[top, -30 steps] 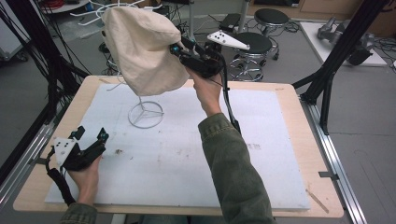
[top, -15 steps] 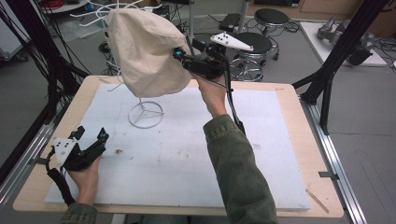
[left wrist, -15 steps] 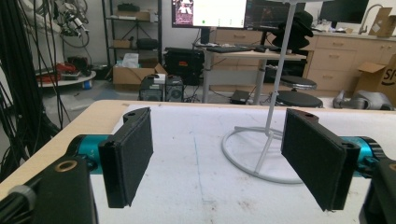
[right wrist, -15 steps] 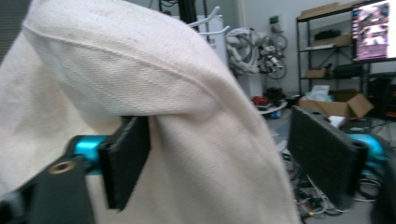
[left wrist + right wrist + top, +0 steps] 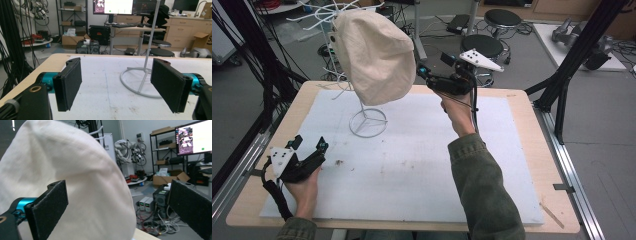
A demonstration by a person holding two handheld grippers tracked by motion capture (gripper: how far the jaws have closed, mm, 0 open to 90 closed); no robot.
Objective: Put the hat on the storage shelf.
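A cream fabric hat [image 5: 374,60] hangs over the top of a white wire stand [image 5: 368,122] at the back left of the table. My right gripper [image 5: 433,64] hovers just right of the hat's lower edge, open and apart from the cloth. In the right gripper view the hat [image 5: 75,177] bulges close ahead between and behind the open jaws of my right gripper [image 5: 120,202]. My left gripper [image 5: 309,144] rests open near the front left edge, empty. In the left gripper view, the left gripper [image 5: 117,85] points at the stand's ring base [image 5: 140,82].
A white mat [image 5: 412,160] covers most of the wooden table [image 5: 532,130]. Black frame posts [image 5: 572,60] rise at both sides. Stools [image 5: 482,45] and cables stand on the floor behind the table.
My right gripper has drawn back to the right from the hat's edge and its jaws now stand apart. The hat stays on the stand. The left gripper has not moved.
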